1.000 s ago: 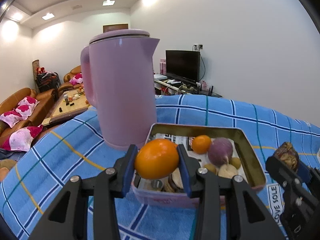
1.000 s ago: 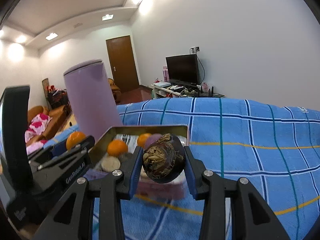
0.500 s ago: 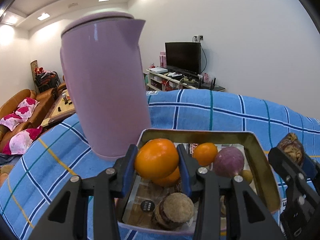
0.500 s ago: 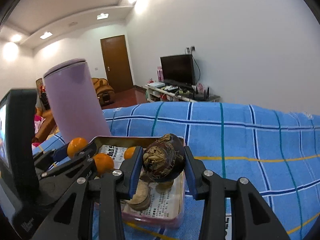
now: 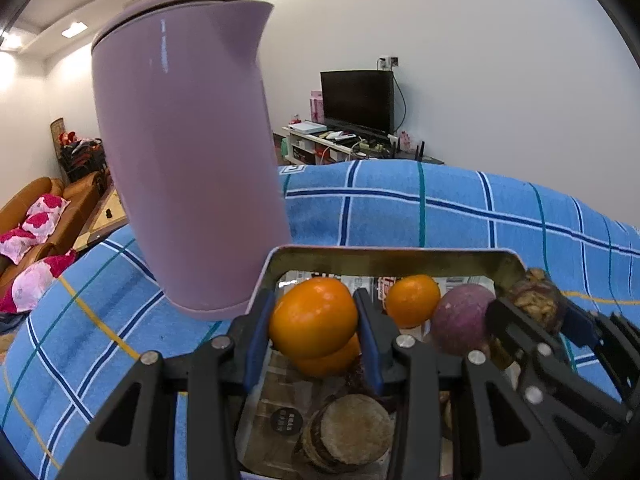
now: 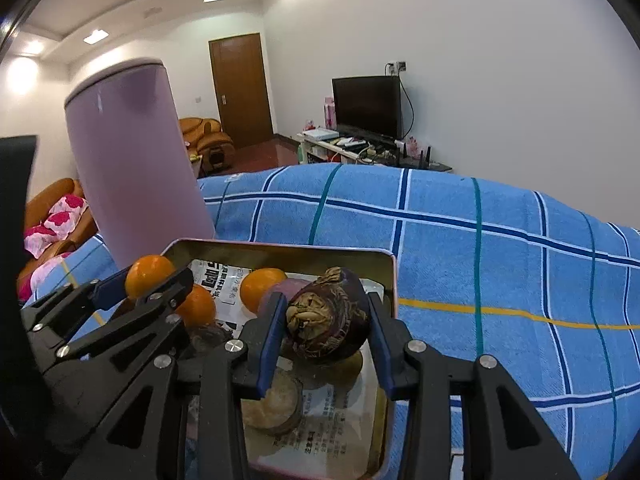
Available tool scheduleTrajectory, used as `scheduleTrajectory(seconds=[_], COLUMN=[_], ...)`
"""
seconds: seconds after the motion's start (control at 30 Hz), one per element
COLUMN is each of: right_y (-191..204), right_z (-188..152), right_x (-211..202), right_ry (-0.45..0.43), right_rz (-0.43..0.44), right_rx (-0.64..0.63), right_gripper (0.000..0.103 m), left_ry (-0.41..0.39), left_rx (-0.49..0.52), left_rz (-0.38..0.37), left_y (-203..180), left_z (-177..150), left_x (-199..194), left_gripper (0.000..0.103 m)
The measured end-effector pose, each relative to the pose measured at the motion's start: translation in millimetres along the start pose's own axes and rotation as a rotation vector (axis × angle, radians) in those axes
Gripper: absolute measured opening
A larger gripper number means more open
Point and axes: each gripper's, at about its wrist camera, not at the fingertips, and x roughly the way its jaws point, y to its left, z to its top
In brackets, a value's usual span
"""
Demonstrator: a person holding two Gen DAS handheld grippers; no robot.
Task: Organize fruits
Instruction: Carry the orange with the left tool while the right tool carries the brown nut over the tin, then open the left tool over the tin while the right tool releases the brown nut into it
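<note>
Both wrist views close, angled down, sharing tray [image 5: 392,258]

Both hand-held grippers, left [image 5: 316,334] and right [image 6: 326,330], have advanced over the tin tray [image 5: 394,255].

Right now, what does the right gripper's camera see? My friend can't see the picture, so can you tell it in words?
The right gripper holds a dark, wrinkly fruit over a metal tin of oranges on a blue checked cloth. The left gripper beside it holds an orange, near a tall purple kettle.
</note>
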Motion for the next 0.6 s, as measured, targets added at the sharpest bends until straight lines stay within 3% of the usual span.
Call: scheduleTrajectory(seconds=[0.13,0.43,0.6], right_y=[0,1,-1], right_z=[3,-2,-6], right_x=[1,-12,-21], right_ry=[-0.001,-0.022,-0.039], right_rz=[-0.006,0.116,0.133], right_rx=[-0.021,-0.022,-0.013], right_gripper=[0.044,0.044,0.045], left_ry=[0.031,0.033,0.033], left_rx=[0.005,-0.008,0.001], left_rz=[0.005,-0.012,-0.021], left_y=[0,8,8], left_z=[-2,-5,-6], left_x=[7,4,3], left_gripper=[0.042,0.042,0.042])
